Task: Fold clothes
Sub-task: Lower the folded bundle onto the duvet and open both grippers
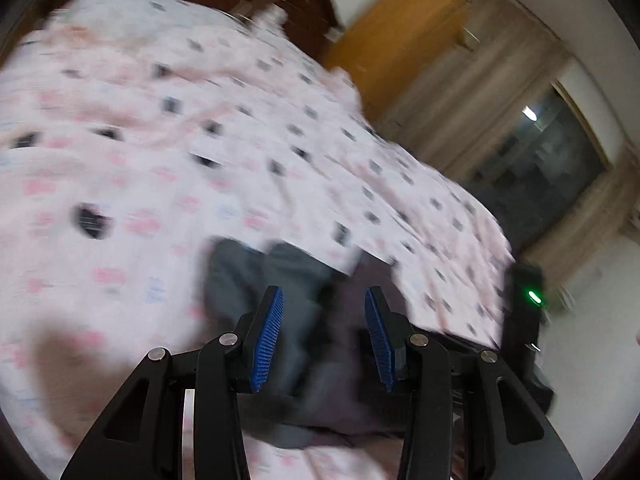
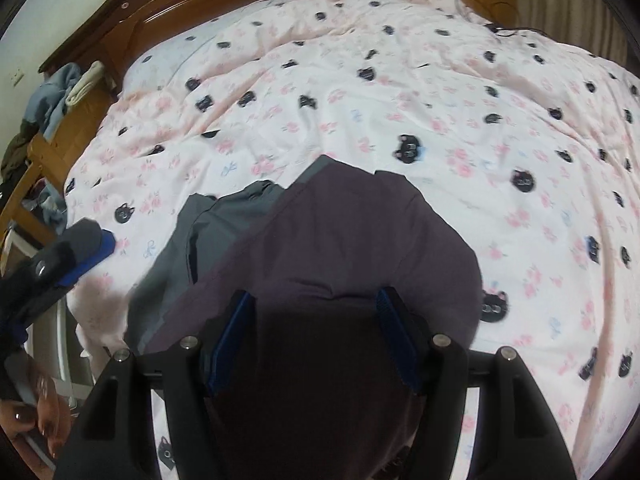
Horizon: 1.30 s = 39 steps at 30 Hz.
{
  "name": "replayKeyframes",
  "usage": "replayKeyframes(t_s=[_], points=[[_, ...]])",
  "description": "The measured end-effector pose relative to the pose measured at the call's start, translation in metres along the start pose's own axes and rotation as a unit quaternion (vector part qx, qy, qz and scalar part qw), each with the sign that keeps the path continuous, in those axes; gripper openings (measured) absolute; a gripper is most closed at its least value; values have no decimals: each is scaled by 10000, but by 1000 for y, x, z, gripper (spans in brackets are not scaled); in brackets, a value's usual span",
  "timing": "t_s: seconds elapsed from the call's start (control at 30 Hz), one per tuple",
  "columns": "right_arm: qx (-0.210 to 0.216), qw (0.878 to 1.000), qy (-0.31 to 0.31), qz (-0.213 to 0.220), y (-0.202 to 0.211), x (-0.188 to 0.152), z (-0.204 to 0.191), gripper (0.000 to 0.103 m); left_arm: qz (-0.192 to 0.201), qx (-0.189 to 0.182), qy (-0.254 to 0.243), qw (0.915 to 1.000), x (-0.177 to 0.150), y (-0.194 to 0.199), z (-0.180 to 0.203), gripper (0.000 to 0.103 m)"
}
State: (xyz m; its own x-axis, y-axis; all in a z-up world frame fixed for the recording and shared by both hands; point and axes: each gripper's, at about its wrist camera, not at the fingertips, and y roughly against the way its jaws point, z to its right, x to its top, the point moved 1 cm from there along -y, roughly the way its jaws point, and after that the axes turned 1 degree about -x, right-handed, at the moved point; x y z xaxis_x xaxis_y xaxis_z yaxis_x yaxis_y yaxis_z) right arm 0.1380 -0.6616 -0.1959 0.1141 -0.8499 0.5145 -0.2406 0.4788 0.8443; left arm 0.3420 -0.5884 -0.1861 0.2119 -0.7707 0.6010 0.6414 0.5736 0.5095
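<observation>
A dark purple garment [image 2: 340,248] lies on the pink patterned bedspread [image 2: 360,92], overlapping a grey garment [image 2: 224,216]. My right gripper [image 2: 316,308] is open, its blue-padded fingers spread just above the purple cloth and holding nothing. In the blurred left wrist view both garments show, grey [image 1: 248,276] and purple [image 1: 372,280]. My left gripper [image 1: 324,300] is open above them and empty. It also shows at the left edge of the right wrist view [image 2: 80,248], off to the left of the grey garment.
A dark wooden headboard [image 2: 168,12] runs along the far side of the bed. A wooden chair piled with clothes [image 2: 56,92] stands at the left. A wooden cabinet [image 1: 396,28], curtains [image 1: 492,80] and a dark window [image 1: 540,172] lie beyond the bed.
</observation>
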Motion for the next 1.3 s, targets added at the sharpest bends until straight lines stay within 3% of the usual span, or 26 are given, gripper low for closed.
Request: replayKeyframes(t_s=[0.1,0.23,0.5,0.67,0.73,0.8,0.9,1.07,1.23,1.27,1.3], points=[[48,9999,137,-37,-5,-2,-4,68,-402,45,-260,9988,-7,-21,11,38],[-27,9990,427,-84,-12,-10,-7,72,-733,436,161,9962,-21,-46,-15,38],[284,9987,264,337,20,-8,2,71,-905,809,-178,9924,-39,-68,-26,38],[-169,9976,280,613,58,-7,19,71,-816,879,-154,9927,-41,-73,-29,39],[-228,9983,247,479,53,-5,25,59,-750,886,-178,9931,-41,-70,-31,39],[-290,9992,186,197,32,-3,29,56,-708,888,-199,9933,-40,-68,-33,38],[-348,9993,62,-88,2,-3,32,59,-655,869,-186,9939,-41,-69,-37,37],[-397,9990,-101,-164,-20,-10,37,61,-584,813,-167,9948,-43,-69,-41,36],[-479,9988,-57,43,2,-12,32,62,-486,681,-242,9962,-39,-61,-35,38],[-473,9987,-58,184,14,-12,31,64,-480,665,-254,9963,-37,-57,-33,39],[-479,9982,-76,352,29,-14,30,74,-491,714,-291,9958,-36,-53,-29,41]])
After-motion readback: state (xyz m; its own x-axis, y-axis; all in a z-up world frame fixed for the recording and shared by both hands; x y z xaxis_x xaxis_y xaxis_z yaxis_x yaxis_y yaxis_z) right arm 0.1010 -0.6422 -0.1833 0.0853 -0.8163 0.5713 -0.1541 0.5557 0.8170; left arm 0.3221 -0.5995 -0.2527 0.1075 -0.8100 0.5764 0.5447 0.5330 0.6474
